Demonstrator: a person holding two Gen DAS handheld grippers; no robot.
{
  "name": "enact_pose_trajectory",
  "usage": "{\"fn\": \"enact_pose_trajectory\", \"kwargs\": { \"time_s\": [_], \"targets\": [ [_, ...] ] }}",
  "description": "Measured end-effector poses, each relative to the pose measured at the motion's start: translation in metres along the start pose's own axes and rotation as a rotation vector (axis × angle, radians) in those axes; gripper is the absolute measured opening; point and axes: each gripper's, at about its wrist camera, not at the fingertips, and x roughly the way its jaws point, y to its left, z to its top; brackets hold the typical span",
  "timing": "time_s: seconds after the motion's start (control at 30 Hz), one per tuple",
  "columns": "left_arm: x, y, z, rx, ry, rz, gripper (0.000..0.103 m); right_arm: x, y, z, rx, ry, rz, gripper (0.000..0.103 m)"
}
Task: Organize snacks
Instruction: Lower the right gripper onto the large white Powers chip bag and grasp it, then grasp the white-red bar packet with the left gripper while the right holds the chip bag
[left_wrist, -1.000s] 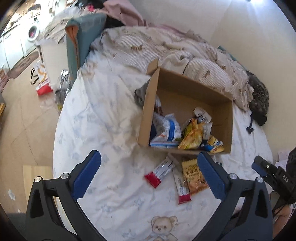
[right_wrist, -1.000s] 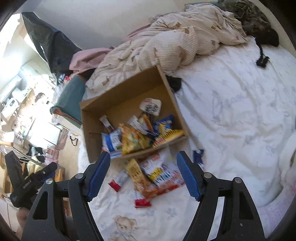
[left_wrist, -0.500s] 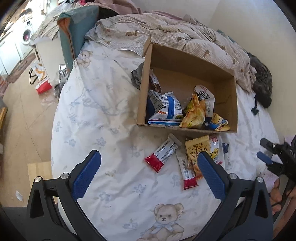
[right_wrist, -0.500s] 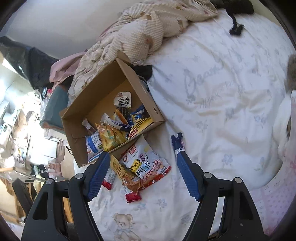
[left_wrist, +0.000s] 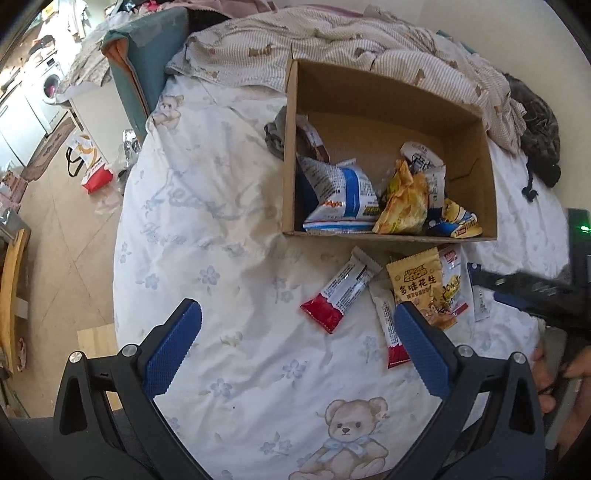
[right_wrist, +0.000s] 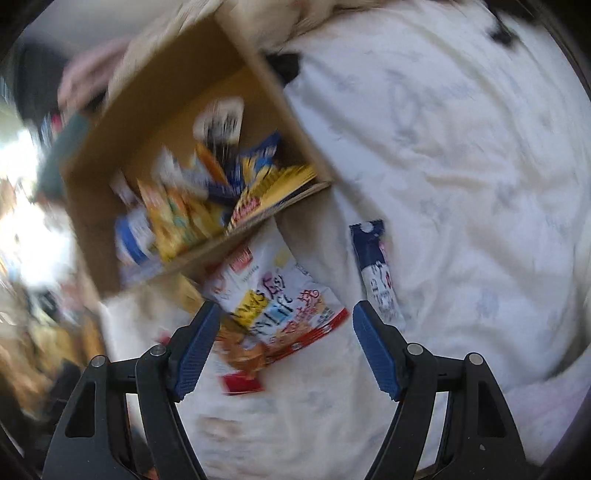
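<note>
Cardboard box (left_wrist: 388, 92) on bed (left_wrist: 221, 221), snack packets (left_wrist: 417, 291) just near it; left claw (left_wrist: 295, 343) and right claw (right_wrist: 284, 336) apart, holding nothing.

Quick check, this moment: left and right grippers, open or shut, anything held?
Left gripper: open, empty, above the bedsheet.
Right gripper: open, holding nothing; a white snack bag lies between its fingers, not gripped.

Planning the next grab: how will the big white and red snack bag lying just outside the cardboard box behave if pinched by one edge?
The white and red snack bag lies flat and thin on the bedsheet, so it is probably light and floppy, sagging from a pinched edge. Its glossy film may slip. The right claw stands open above it.
</note>
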Motion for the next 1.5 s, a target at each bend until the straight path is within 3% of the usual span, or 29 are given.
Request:
{"fn": "enact_pose_trajectory", "kwargs": {
  "time_s": [0.17, 0.43, 0.5, 0.53, 0.6, 0.67, 0.77, 0.97, 1.17, 1.23, 1.37, 1.5],
  "targets": [
    [0.009, 0.000, 0.004, -0.001, 0.021, 0.015, 0.103, 0.045, 0.021, -0.003, -0.133, 0.127, -0.104, 0.077],
    [0.029, 0.009, 0.011, -0.029, 0.062, 0.053, 0.103, 0.073, 0.048, -0.004, -0.310, 0.112, -0.205, 0.077],
    [0.038, 0.007, 0.013, 0.003, 0.074, 0.070, 0.102, 0.075, 0.052, -0.008, -0.340, 0.107, -0.218, 0.075],
    [0.047, 0.004, 0.013, 0.035, 0.098, 0.074, 0.100, 0.073, 0.053, -0.009, -0.352, 0.101, -0.216, 0.067],
    [0.060, 0.001, 0.011, 0.071, 0.143, 0.077, 0.085, 0.069, 0.055, -0.011, -0.364, 0.095, -0.207, 0.053],
    [0.068, -0.001, 0.006, 0.073, 0.177, 0.065, 0.081, 0.062, 0.052, -0.013, -0.351, 0.093, -0.173, 0.039],
    [0.067, -0.005, 0.003, 0.072, 0.175, 0.031, 0.081, 0.050, 0.050, -0.014, -0.343, 0.079, -0.138, 0.033],
    [0.070, -0.011, 0.000, 0.104, 0.171, 0.042, 0.081, 0.013, 0.032, -0.021, -0.255, 0.065, -0.051, 0.031],
    [0.093, -0.027, -0.003, 0.191, 0.216, 0.049, 0.073, -0.042, 0.024, -0.022, -0.199, -0.049, 0.066, 0.031],
    [0.104, -0.036, -0.005, 0.242, 0.228, 0.063, 0.066, -0.050, 0.020, -0.027, -0.186, -0.065, 0.094, 0.031],
    [0.128, -0.050, -0.003, 0.286, 0.283, 0.030, 0.055, -0.055, 0.016, -0.027, -0.174, -0.074, 0.107, 0.031],
    [0.144, -0.069, 0.001, 0.395, 0.272, 0.043, 0.054, -0.057, 0.010, -0.027, -0.146, -0.085, 0.107, 0.031]
  ]
}}
